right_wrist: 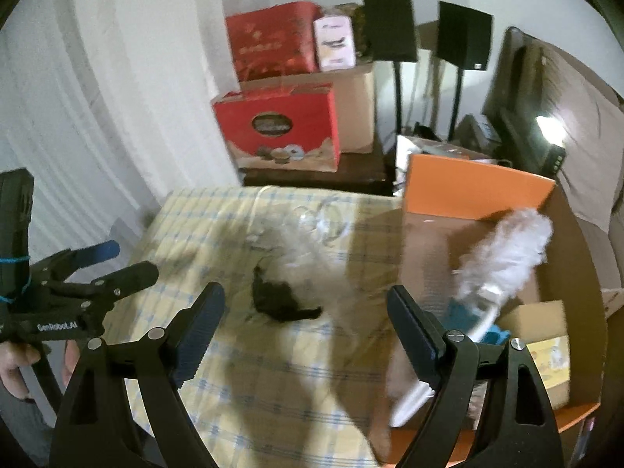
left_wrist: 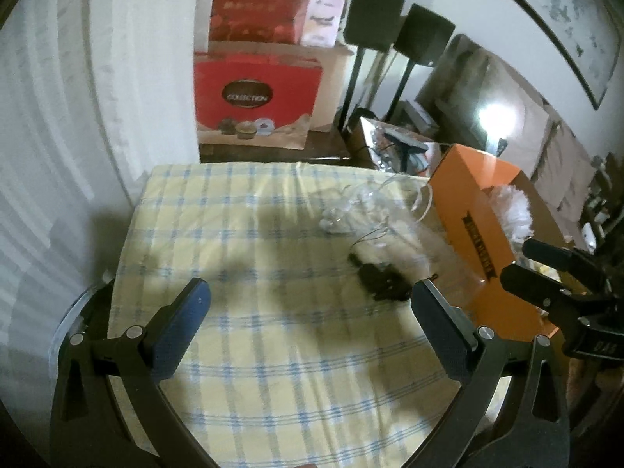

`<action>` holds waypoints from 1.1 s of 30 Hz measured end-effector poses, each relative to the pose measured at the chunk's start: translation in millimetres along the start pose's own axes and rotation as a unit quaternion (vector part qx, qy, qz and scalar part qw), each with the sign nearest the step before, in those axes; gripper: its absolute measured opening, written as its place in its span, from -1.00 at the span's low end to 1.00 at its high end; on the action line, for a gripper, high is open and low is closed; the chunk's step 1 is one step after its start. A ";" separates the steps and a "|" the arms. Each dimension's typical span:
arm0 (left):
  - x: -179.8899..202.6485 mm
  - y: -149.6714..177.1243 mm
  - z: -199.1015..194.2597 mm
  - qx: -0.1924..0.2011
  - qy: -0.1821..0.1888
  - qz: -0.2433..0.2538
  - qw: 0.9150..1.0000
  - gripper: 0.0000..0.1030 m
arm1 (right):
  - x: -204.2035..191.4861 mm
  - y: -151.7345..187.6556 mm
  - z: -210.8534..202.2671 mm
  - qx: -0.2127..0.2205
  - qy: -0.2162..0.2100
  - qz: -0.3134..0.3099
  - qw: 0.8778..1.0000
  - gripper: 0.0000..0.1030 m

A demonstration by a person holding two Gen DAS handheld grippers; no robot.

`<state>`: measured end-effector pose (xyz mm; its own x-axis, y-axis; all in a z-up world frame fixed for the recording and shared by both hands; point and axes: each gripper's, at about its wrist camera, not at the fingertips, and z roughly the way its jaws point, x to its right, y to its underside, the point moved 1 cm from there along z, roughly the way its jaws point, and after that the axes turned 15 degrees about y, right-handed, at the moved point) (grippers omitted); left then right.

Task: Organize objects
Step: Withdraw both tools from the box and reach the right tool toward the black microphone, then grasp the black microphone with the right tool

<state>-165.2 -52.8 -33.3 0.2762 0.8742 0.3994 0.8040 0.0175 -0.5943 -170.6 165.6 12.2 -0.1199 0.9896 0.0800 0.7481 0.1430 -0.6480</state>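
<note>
A small black object (left_wrist: 380, 279) lies on the yellow checked tablecloth (left_wrist: 273, 351), with a crumpled clear plastic wrap (left_wrist: 351, 210) behind it. An open orange box (left_wrist: 474, 234) at the table's right holds a white fluffy duster (right_wrist: 507, 257) and a small carton (right_wrist: 546, 347). My left gripper (left_wrist: 310, 292) is open and empty above the cloth, the black object by its right finger. My right gripper (right_wrist: 306, 304) is open and empty, the black object (right_wrist: 280, 300) between and beyond its fingers. The right gripper also shows in the left wrist view (left_wrist: 546, 273).
Red gift boxes (left_wrist: 257, 97) and cardboard cartons are stacked on a dark cabinet behind the table. Two black speakers on stands (left_wrist: 374, 11) stand to their right. A white curtain (left_wrist: 58, 117) hangs at the left. The left gripper shows at left in the right wrist view (right_wrist: 113, 261).
</note>
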 end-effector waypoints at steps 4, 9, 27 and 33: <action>-8.1 5.9 -0.3 -0.003 -0.008 0.002 1.000 0.99 | -17.5 3.1 10.3 -0.011 -0.012 -0.011 1.000 0.56; -18.8 9.9 -0.1 -0.004 -0.012 -0.006 1.000 0.99 | -32.6 5.9 22.5 -0.024 -0.021 -0.019 0.999 0.30; -46.2 24.0 20.9 -0.028 -0.009 -0.036 0.999 0.99 | -46.9 9.5 96.8 -0.097 -0.015 0.008 0.995 -0.26; -48.2 26.0 25.6 -0.032 -0.003 -0.039 0.999 0.99 | -51.6 11.5 110.4 -0.104 -0.005 -0.007 0.995 -0.26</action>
<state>-171.0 -82.1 -85.8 0.2082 0.8742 0.4387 0.8552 0.0550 -0.5154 -227.9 114.3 -83.0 -0.1367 0.9873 0.0807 0.8650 0.1587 -0.4761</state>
